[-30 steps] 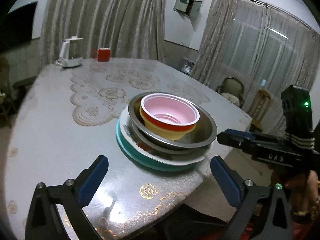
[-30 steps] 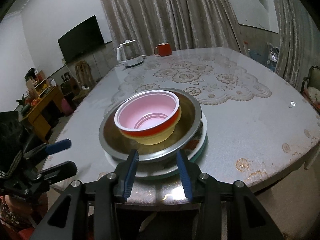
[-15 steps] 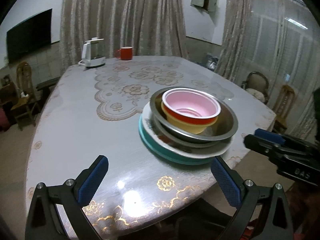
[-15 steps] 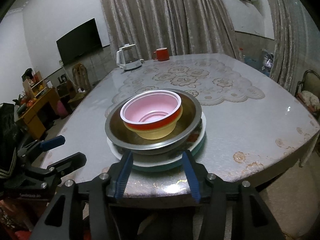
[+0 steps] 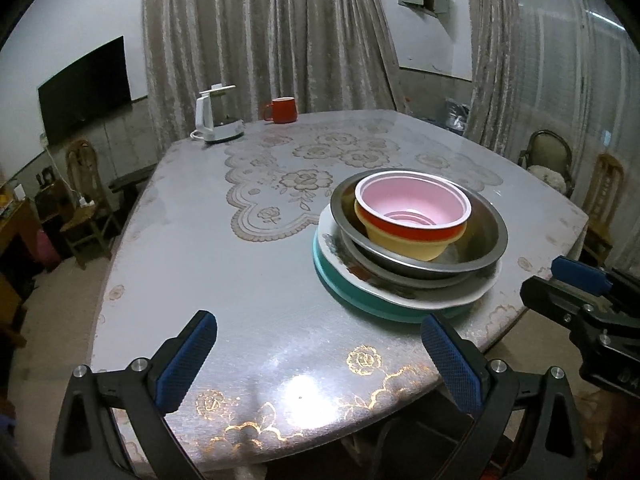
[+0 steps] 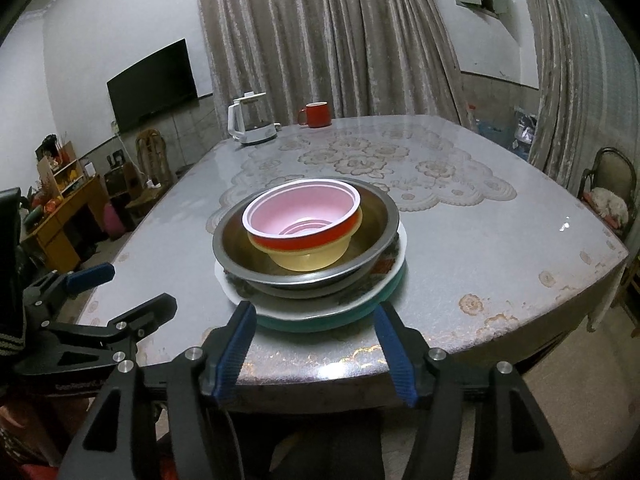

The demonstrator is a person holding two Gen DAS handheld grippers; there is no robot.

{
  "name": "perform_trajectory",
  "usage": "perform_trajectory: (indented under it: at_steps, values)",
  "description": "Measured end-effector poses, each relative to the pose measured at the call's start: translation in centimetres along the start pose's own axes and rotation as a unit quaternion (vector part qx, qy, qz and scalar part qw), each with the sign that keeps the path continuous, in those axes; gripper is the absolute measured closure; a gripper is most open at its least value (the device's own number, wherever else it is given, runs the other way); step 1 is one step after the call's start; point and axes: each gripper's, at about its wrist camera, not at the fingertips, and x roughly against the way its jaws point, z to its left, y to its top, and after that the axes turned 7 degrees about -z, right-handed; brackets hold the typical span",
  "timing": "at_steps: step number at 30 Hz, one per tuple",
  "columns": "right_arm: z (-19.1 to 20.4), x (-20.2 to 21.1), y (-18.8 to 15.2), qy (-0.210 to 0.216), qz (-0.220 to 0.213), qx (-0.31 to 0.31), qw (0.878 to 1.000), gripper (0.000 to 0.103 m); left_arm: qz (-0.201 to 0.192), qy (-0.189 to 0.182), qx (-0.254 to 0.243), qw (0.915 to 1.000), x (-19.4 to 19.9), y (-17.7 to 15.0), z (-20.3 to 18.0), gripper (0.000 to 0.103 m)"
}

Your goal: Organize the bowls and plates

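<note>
Our right tongs hang just short of the counter's near edge, their blue ridged pads spreading wider with nothing between them, lined up on the stack as if to take hold of its rim. Our left tongs are spread wide and empty too, hovering over the near corner of the counter, with the stack ahead and to their right.

The stack sits near the counter's front edge, within easy reach of both tongs. It is nested by size, which keeps it steady: a flat teal plate at the bottom, a white patterned plate on it, then a wide, shiny steel bowl, a smooth yellow bowl, and a pink-lined bowl with a red outside on top.

The counter is glossy, with a lace-patterned cloth under its surface. Far back stand a white kettle and a red mug, well apart from the stack.
</note>
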Motion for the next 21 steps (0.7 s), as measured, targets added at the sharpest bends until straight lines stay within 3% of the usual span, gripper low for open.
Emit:
perform_trajectory:
  at_steps: [4, 21]
  values:
    - [0.17, 0.41, -0.16, -0.009, -0.008, 0.003, 1.0, 0.041, -0.003, -0.014, 0.013, 0.9998, 0.13, 0.05, 0.35, 0.0]
    - [0.29, 0.26, -0.28, -0.004, 0.0, 0.003, 1.0, 0.04, 0.003, -0.01, 0.01, 0.9999, -0.07, -0.03, -0.12, 0.0]
